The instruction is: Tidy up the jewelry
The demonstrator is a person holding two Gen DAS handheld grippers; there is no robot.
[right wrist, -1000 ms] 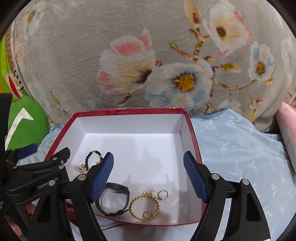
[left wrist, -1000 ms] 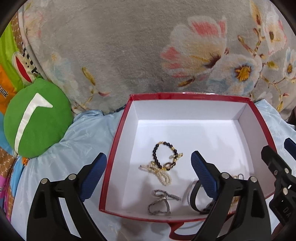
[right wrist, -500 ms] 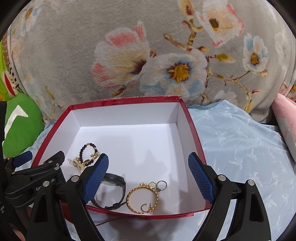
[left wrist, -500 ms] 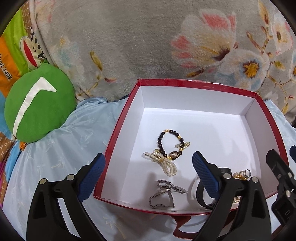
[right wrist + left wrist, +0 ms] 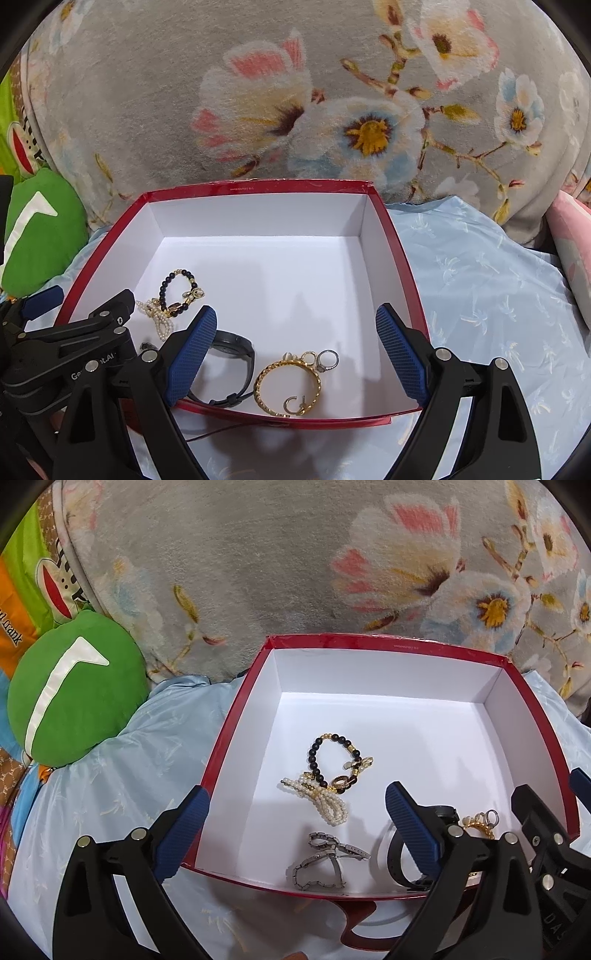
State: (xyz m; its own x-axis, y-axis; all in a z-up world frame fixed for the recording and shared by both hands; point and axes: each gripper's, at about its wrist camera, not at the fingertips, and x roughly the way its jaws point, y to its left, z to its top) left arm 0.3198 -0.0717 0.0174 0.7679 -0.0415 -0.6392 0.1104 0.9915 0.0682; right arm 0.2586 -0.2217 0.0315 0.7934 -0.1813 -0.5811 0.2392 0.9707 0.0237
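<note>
While both hand-held grippers hover at the near rim of the red box [image 5: 258, 186], neither holds anything: the left gripper [image 5: 297, 823] stands wide with its jaws straddling the box's near left corner, and the right gripper [image 5: 295, 354], whose jaws have just been opening, stands wide over the near right part with nothing pressed between its pads. All the jewelry lies inside the box, gathered toward the near side, probably because it was dropped in from there. Seen from the left wrist are a black bead bracelet [image 5: 332, 760] touching a pearl strand [image 5: 325, 801] and, nearer, a silver link bracelet [image 5: 321, 864], which the right view all but hides behind the other gripper. Seen best from the right wrist are a black band [image 5: 236, 369], a gold bangle [image 5: 288, 387] and small rings [image 5: 325, 360] touching it. The box sits on pale blue bedding [image 5: 480, 280] against a floral blanket [image 5: 295, 92], beside a green cushion [image 5: 74, 686].
</note>
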